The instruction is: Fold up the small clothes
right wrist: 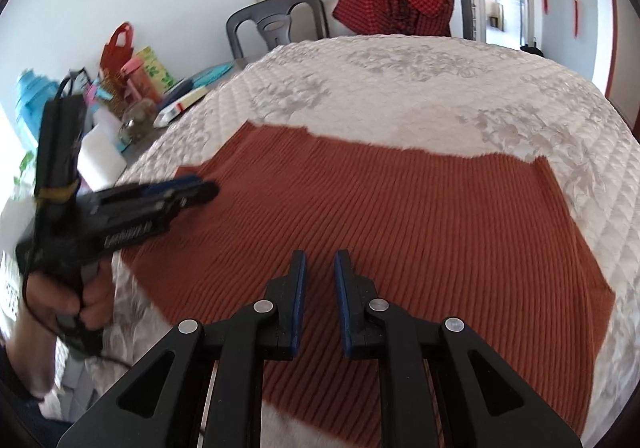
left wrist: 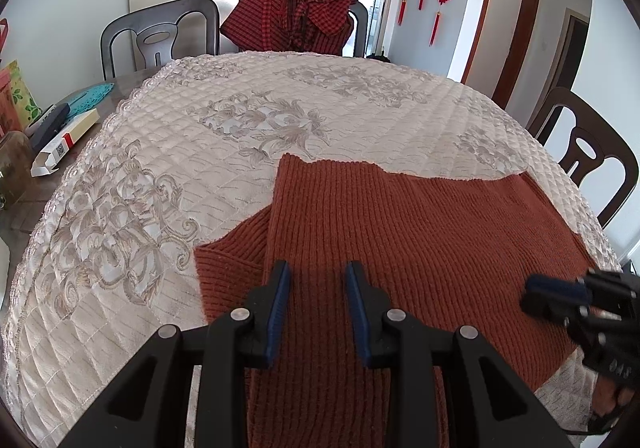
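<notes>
Nearest my lens on the left side are the black, blue-padded fingers of my left gripper (left wrist: 315, 272), jaws standing fairly wide with nothing between them, hanging just above the rust-orange ribbed knit garment (left wrist: 400, 240). From the right wrist view, my right gripper (right wrist: 320, 262) shows a narrower gap, also empty, over the near middle of the same knit. I judge neither one has a grip on the cloth.

The garment lies spread on the cream quilted tablecloth with embroidered flowers (left wrist: 224, 116), towards the near edge of the table. In the left view a panel at its left side is already turned over onto the body, with a bit of the under layer peeking out at the left, so I read the fold as partly done. It sits close to me, I think, so both tools can reach its edges without stretching.

The left tool is blurred in the right view, so I take it to be in motion. My guess for the next step is to pinch an outer edge and carry it across; the thick rib knit should hold a crease poorly and may slide on the smooth quilt.
</notes>
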A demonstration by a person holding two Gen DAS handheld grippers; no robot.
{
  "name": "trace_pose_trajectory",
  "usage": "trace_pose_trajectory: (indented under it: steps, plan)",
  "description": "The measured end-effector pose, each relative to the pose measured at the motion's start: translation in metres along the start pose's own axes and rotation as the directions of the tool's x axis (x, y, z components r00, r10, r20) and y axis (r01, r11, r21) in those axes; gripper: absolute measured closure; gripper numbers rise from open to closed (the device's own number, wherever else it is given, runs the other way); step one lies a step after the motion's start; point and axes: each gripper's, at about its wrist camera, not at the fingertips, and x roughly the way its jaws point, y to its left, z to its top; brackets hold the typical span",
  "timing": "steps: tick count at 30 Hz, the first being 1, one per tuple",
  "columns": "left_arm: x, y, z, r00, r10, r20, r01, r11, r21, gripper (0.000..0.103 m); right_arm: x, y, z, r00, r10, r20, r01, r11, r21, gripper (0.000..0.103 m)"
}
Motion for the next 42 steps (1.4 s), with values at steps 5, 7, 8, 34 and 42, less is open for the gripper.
trace_pose_trajectory:
  steps: [5,7,8,34,42]
  plan:
    - [-0.008,0.002,-0.001,1.0,0.002,0.01,-0.002,1.0,-0.015,0.071,-0.01,0.006,-0.01,1.0,0.027,0.003,-0.027,1.0,-0.002,0.089]
    - [-0.015,0.008,-0.002,1.0,0.0,0.023,0.001,0.999,-0.034,0.071,-0.011,0.008,-0.013,1.0,0.032,-0.002,-0.032,0.999,-0.007,0.089]
    - [-0.019,0.012,-0.002,0.999,0.003,0.032,-0.001,0.999,-0.046,0.071,-0.01,0.009,-0.016,0.999,0.035,-0.007,-0.035,0.999,-0.009,0.089]
    - [-0.009,0.051,-0.021,0.977,-0.214,0.001,0.207,0.945,-0.252,0.051,-0.01,0.001,-0.025,0.992,0.123,-0.003,-0.122,0.991,0.053,0.088]
    - [-0.016,0.034,-0.021,0.986,-0.163,-0.026,0.155,0.971,-0.18,0.081,-0.009,-0.001,-0.024,0.99,0.138,-0.003,-0.138,0.989,0.055,0.088]
